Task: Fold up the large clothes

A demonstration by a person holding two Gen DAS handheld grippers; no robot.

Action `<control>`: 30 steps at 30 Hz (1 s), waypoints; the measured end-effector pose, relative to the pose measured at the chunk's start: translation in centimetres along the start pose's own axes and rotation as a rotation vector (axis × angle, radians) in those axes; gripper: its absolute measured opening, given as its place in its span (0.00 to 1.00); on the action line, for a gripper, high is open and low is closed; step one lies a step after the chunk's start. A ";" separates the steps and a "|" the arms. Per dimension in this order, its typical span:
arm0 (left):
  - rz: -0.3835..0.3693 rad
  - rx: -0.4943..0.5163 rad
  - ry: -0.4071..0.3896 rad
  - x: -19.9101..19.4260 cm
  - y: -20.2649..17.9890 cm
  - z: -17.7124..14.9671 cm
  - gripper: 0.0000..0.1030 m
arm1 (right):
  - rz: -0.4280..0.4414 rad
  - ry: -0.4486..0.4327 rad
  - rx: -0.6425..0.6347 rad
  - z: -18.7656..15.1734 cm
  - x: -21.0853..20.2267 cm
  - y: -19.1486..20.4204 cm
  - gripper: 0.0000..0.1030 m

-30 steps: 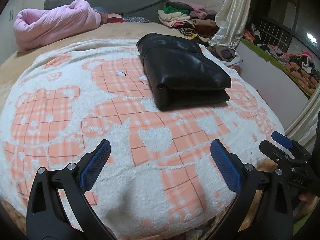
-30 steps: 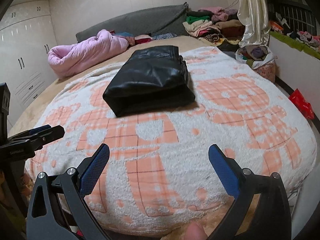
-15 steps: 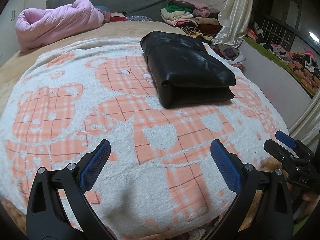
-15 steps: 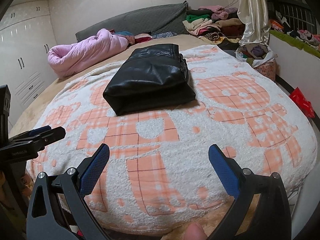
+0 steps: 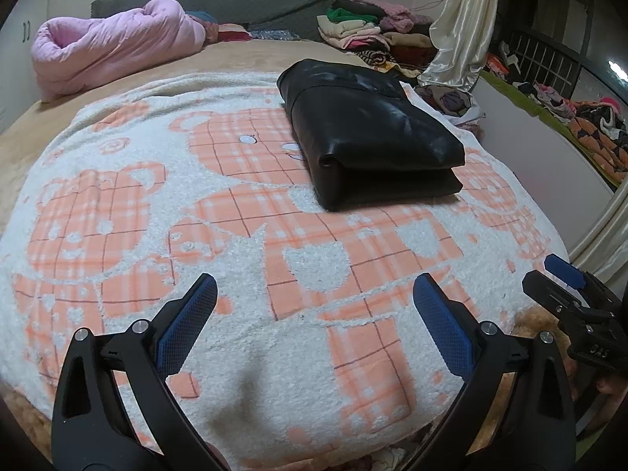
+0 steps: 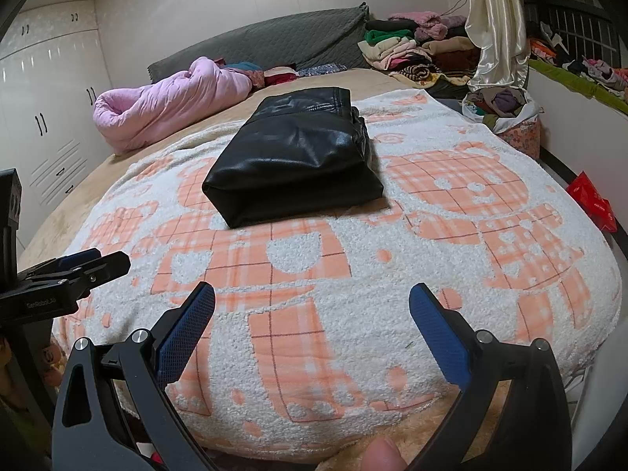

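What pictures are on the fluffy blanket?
Orange checked teddy bears on the fluffy white blanket, clearest in the right wrist view.

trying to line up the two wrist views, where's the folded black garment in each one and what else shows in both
Left wrist view: the folded black garment lies right of centre in the upper half, on the bear-print blanket, fold edge facing the camera.
Right wrist view: the folded black garment lies just left of centre in the upper half, on the same blanket.
Shared landmark: the rolled pink quilt at upper left, also at.
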State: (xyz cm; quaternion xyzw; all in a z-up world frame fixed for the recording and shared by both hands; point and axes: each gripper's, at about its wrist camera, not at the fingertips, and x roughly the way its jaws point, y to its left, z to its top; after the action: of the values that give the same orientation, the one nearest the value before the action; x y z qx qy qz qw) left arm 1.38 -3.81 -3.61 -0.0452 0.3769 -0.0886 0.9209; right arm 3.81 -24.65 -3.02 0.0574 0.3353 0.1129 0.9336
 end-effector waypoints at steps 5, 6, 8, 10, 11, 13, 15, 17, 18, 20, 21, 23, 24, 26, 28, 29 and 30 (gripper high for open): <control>0.009 0.003 -0.002 -0.1 0.1 0.1 0.91 | -0.002 -0.001 0.000 0.0 0.0 0.0 0.96; 0.009 0.003 -0.003 -0.1 0.1 0.1 0.91 | -0.001 -0.001 0.000 0.0 0.0 0.0 0.96; 0.010 0.003 -0.003 -0.1 0.2 0.1 0.91 | -0.001 -0.004 0.000 0.0 -0.1 0.2 0.96; 0.010 0.003 -0.001 -0.1 0.2 0.1 0.91 | -0.003 -0.003 -0.001 0.1 -0.1 0.2 0.96; 0.011 0.003 -0.001 -0.1 0.2 0.1 0.91 | -0.001 -0.005 -0.001 0.1 -0.1 0.2 0.96; 0.012 0.003 0.000 -0.1 0.2 0.1 0.91 | -0.003 -0.004 -0.001 0.1 -0.1 0.2 0.96; 0.012 0.003 -0.002 -0.1 0.2 0.1 0.91 | 0.001 -0.005 0.000 0.1 -0.1 0.2 0.96; 0.013 0.003 -0.002 -0.1 0.2 0.1 0.91 | -0.004 -0.005 0.000 0.1 -0.1 0.2 0.96; 0.013 0.003 -0.002 -0.1 0.2 0.1 0.91 | -0.003 -0.005 0.000 0.1 -0.1 0.3 0.96; 0.015 0.003 -0.003 -0.1 0.3 0.1 0.91 | -0.005 -0.004 0.000 0.1 -0.1 0.3 0.96; 0.016 0.003 -0.002 -0.1 0.3 0.1 0.91 | -0.006 -0.006 -0.001 0.1 -0.2 0.3 0.96; 0.017 0.002 -0.002 -0.1 0.4 0.1 0.91 | -0.005 -0.005 -0.002 0.1 -0.2 0.3 0.96; 0.017 0.002 -0.003 -0.1 0.3 0.1 0.91 | -0.006 -0.006 -0.003 0.1 -0.2 0.4 0.96; 0.017 0.003 -0.002 -0.1 0.4 0.1 0.91 | -0.006 -0.004 0.000 0.1 -0.2 0.3 0.96; 0.016 0.003 -0.002 -0.1 0.4 0.1 0.91 | -0.007 -0.003 0.000 0.1 -0.2 0.3 0.96; 0.017 0.002 -0.002 -0.1 0.3 0.1 0.91 | -0.005 -0.004 -0.001 0.1 -0.2 0.3 0.96; 0.017 0.003 -0.001 -0.1 0.4 0.1 0.91 | -0.005 -0.003 -0.001 0.1 -0.2 0.4 0.96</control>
State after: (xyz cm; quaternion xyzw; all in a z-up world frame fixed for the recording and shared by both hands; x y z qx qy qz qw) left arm 1.45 -3.39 -3.51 -0.0405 0.3766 -0.0812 0.9219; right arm 3.66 -24.36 -2.77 0.0561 0.3341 0.1105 0.9343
